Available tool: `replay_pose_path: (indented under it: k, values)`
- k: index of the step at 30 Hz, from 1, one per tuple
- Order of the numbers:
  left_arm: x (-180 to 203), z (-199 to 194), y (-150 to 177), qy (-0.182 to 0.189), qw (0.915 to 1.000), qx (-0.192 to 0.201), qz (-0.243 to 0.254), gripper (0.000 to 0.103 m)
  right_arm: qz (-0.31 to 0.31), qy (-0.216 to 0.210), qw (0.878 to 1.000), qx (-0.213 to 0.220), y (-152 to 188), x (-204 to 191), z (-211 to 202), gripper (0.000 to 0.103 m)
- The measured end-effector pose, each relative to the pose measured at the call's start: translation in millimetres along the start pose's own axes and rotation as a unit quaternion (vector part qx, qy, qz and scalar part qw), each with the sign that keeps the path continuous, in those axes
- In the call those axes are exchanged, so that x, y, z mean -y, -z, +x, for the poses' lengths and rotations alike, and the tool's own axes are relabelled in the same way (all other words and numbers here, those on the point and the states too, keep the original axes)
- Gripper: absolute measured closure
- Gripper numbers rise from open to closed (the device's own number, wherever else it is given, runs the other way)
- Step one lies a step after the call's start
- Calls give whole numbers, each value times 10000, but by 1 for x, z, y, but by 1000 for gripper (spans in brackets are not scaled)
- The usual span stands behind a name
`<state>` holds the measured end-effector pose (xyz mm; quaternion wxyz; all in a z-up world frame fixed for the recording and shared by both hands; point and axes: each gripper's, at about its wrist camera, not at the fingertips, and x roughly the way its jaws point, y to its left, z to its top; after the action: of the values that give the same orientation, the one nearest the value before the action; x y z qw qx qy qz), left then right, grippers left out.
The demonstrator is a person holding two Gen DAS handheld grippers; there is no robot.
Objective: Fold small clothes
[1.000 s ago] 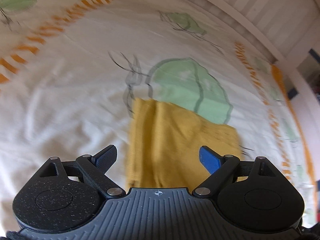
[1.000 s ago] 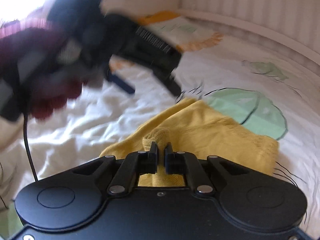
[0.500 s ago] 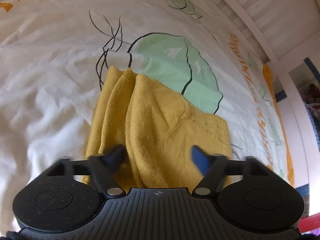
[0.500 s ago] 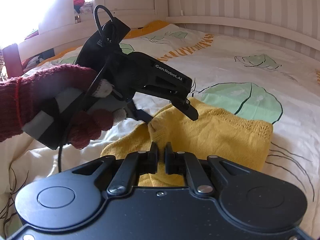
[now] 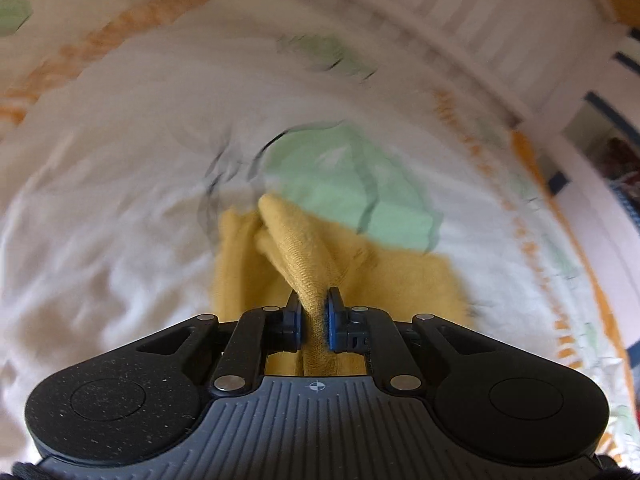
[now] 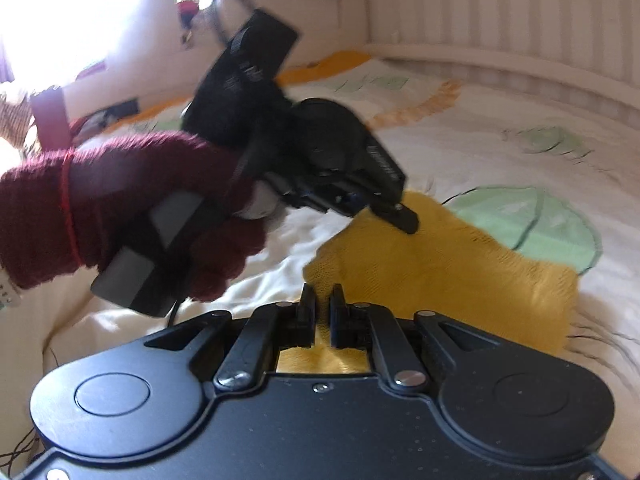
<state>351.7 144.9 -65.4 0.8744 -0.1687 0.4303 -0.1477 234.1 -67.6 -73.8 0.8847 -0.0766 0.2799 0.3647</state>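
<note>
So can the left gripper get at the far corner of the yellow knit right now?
Probably not: the left gripper is shut on a raised fold of the yellow knit, so it must release first.

Daylight is blown out to white glare at the upper left of the right wrist view, motion blur is smeared across the bedsheet (image 5: 120,240) in both, and edges are curved by fisheye distortion.

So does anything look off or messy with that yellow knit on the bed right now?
Only the yellow knit itself: it lies bunched, not flat, with a ridge pulled up into the left gripper, while the right gripper pinches another edge. Nothing looks torn or spilled on the bedsheet.
</note>
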Motion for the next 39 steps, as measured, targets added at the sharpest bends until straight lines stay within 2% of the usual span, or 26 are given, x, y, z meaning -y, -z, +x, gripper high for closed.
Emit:
replay_pose_path:
  k: [2, 5, 6, 7, 9, 10, 12, 16, 18, 21, 24, 28, 31, 33, 35, 37, 39]
  values:
    - [-14, 11, 4, -313, 9992, -216, -155, 88, -39, -78, 9997, -219, 4, -6, 17, 90]
    - [-24, 11, 4, -227, 9990, -222, -305, 83, -47, -226, 9983, -527, 12, -13, 38, 77]
    - [-24, 8, 2, -245, 9990, -183, -319, 81, -16, -341, 9978, -565, 13, -14, 40, 70]
    - [-22, 4, 1, -371, 9989, -82, -263, 74, 24, -427, 9976, -538, 14, -15, 39, 57]
    - [-18, -2, 0, -704, 9975, 79, -44, 68, 126, -583, 9972, -450, 14, -13, 33, 45]
    - [-18, -5, 1, -774, 9969, 117, 11, 67, 166, -589, 9972, -431, 14, -13, 29, 45]
    - [-22, -10, 1, -702, 9974, 77, -113, 61, 279, -518, 9976, -367, 12, -5, 18, 44]
    - [-25, -20, 4, -512, 9984, 32, -234, 45, 749, -298, 9964, -245, 11, 18, -1, 27]
    - [-24, -26, 8, -454, 9987, 28, -210, 40, 1091, -132, 9938, -175, 12, 35, -11, 27]
    - [-19, -28, 13, -228, 9994, -50, -239, 37, 1684, 105, 9856, -71, 15, 62, -26, 13]
    - [-13, -33, 20, -117, 9998, -151, -89, 36, 2084, 286, 9776, -82, 17, 83, -38, 13]
    - [0, -44, 30, -84, 9990, -227, 388, 36, 1909, 560, 9796, -266, 22, 79, -42, 13]
    - [13, -51, 40, -50, 9964, -214, 816, 36, 1920, 820, 9767, -488, 30, 81, -33, 13]
    - [24, -51, 47, -120, 9929, -192, 1168, 36, 1822, 928, 9760, -747, 39, 76, -25, 13]
    - [36, -47, 54, -249, 9879, -187, 1518, 36, 1559, 1005, 9745, -1262, 49, 70, -11, 13]
    - [49, -43, 62, -342, 9815, -190, 1875, 36, 1245, 1084, 9783, -1254, 57, 62, -9, 11]
    - [59, -43, 70, -361, 9752, -164, 2178, 36, 1283, 1087, 9778, -1250, 58, 62, -10, 11]
